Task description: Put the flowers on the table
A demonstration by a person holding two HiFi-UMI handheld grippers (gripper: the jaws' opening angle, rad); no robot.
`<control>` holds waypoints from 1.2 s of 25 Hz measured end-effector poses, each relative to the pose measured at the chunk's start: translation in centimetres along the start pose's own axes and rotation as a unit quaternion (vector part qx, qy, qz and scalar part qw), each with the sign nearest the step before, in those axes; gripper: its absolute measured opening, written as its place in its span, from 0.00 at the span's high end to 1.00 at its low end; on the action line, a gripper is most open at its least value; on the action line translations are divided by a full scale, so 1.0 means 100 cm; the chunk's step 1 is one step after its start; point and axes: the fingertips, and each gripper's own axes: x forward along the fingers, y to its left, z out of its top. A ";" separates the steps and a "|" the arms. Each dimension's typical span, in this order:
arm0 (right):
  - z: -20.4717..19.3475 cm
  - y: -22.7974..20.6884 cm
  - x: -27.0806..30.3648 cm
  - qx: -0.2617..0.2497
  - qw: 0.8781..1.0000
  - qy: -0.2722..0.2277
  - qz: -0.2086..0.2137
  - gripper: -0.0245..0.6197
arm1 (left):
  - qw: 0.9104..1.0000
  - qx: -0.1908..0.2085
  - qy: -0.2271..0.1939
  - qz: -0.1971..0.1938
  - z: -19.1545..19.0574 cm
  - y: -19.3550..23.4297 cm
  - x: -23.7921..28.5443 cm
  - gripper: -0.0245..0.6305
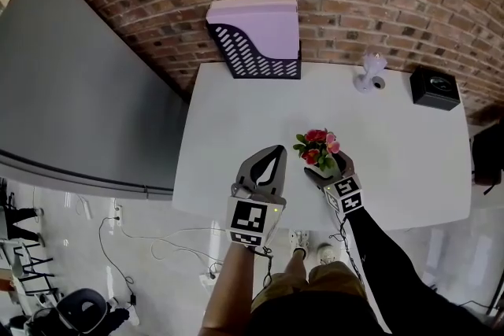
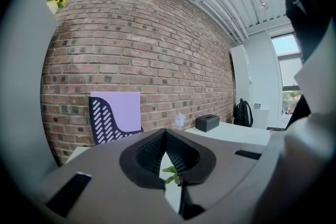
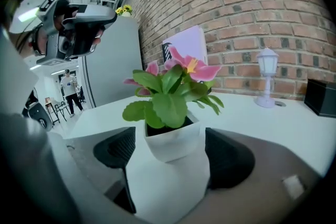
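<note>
Right gripper (image 1: 329, 169) jaws spread wide around the white-potted pink flowers (image 1: 317, 145) near the white table's (image 1: 409, 157) front edge — left gripper (image 1: 275, 149) closed, empty

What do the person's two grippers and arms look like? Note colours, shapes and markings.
Both the left gripper and the right gripper have smooth grey bodies with black ribbed pads inside curved jaws. Each carries a white cube printed with black square markers. On the right, the person wears a long black sleeve.
</note>
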 end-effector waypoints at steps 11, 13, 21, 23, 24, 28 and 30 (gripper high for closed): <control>0.014 0.002 -0.058 -0.005 0.999 -0.031 -0.010 0.33 | 1.000 0.002 -0.008 0.012 0.014 -0.024 -0.013 0.95; 0.022 0.001 -0.073 -0.010 0.999 -0.041 -0.014 0.33 | 1.000 0.003 -0.010 0.017 0.017 -0.032 -0.018 0.95; 0.096 0.004 -0.143 -0.039 0.992 -0.117 -0.026 0.33 | 0.999 -0.003 -0.018 0.041 0.040 -0.065 -0.042 0.95; 0.117 0.008 -0.161 -0.050 0.989 -0.137 -0.022 0.33 | 0.999 -0.002 -0.019 0.049 0.045 -0.074 -0.049 0.95; 0.126 0.010 -0.170 -0.054 0.988 -0.146 -0.019 0.33 | 0.998 -0.001 -0.019 0.053 0.047 -0.079 -0.052 0.95; 0.159 0.020 -0.209 -0.075 0.982 -0.172 -0.009 0.33 | 0.998 -0.003 -0.021 0.062 0.057 -0.101 -0.063 0.95; 0.171 0.021 -0.230 -0.080 0.980 -0.185 -0.008 0.33 | 0.998 -0.003 -0.022 0.065 0.061 -0.113 -0.068 0.95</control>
